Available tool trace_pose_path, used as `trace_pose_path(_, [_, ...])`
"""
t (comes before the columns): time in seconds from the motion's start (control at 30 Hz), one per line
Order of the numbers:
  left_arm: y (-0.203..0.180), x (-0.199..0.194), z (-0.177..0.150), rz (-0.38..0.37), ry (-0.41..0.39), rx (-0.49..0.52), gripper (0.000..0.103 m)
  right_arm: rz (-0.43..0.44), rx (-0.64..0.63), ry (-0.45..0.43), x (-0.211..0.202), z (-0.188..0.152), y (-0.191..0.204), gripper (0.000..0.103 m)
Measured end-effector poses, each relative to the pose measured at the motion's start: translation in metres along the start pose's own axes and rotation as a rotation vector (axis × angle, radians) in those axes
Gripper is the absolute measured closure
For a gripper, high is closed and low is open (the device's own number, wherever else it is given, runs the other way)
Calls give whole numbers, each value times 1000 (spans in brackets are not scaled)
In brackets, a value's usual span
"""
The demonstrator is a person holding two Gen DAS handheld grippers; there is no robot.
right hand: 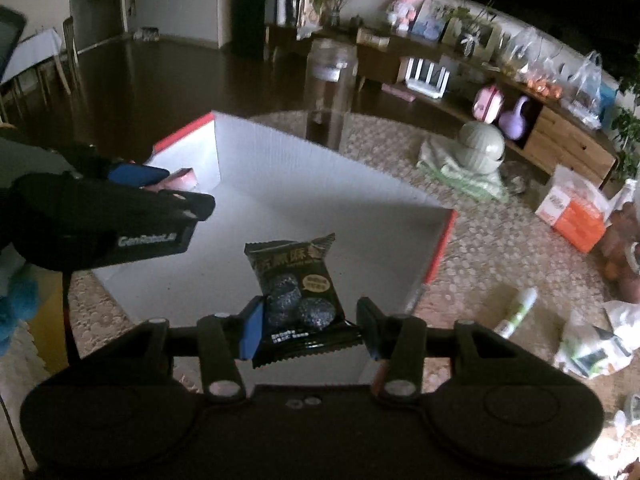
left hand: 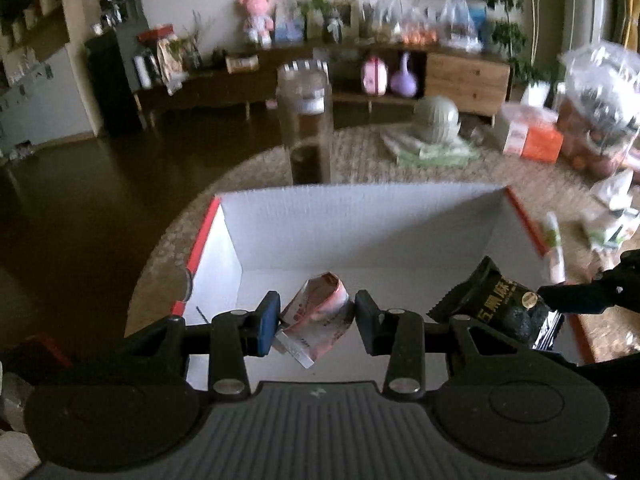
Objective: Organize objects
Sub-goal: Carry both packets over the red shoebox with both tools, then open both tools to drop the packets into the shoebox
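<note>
In your left wrist view, the left tongs (left hand: pixel 316 322) sit at lower centre and pinch a crumpled pink-and-white packet (left hand: pixel 318 312) between their blue-faced pads; it hangs over the floor of the box (left hand: pixel 360 224). That box is open-topped, white corrugated board inside with red outer edges, and fills the middle of the frame. At the right edge the right tongs (left hand: pixel 560 300) reach in, gripping a glossy black snack packet (left hand: pixel 496 300) above the box's right side. Behind the box stands a tall clear jar (left hand: pixel 306 120), and further right a ribbed, rounded grey-green pot (left hand: pixel 436 120). The desk (left hand: pixel 440 164) wears a pale, pebbly woven cover.

In your right wrist view, the right tongs (right hand: pixel 310 328) at lower centre clamp the black snack packet (right hand: pixel 298 292), a flat foil pouch with crimped ends and dark round balls printed on it, held over the near part of the box (right hand: pixel 320 184). At the left, the left tongs (right hand: pixel 168 186) come in over the box's left wall with the pink packet (right hand: pixel 184 179) just showing between them. A slim white-and-green tube (right hand: pixel 518 312) lies on the desk (right hand: pixel 500 256) at the right.
</note>
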State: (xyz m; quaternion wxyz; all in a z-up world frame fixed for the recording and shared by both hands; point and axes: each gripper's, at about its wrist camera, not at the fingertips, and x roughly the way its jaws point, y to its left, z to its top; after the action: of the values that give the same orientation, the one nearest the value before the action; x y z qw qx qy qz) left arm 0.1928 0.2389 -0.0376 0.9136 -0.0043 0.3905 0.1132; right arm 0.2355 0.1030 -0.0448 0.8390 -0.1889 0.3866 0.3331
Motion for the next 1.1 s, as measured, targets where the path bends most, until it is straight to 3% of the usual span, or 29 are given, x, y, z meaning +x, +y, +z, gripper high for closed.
trace_pose_path(0.27, [8,57,10,-13,172,4,64,26,-35,81,42,3,12,55])
trace_pose_path(0.4, [3,76,10,-19,248,21,64,64,-25,132,57,6,15,55])
trace_pose_path(0.63, [4,97,9,-14,366,46,63,57,-18,224,67,9,14,55])
trace_pose_path(0.93, [6,101,5,-28,414,51,62,21,-42,231,68,9,21,50])
trace_pose_path(1.1, [5,96,6,-14,377,59,45,15,-54,202,63,9,21,48])
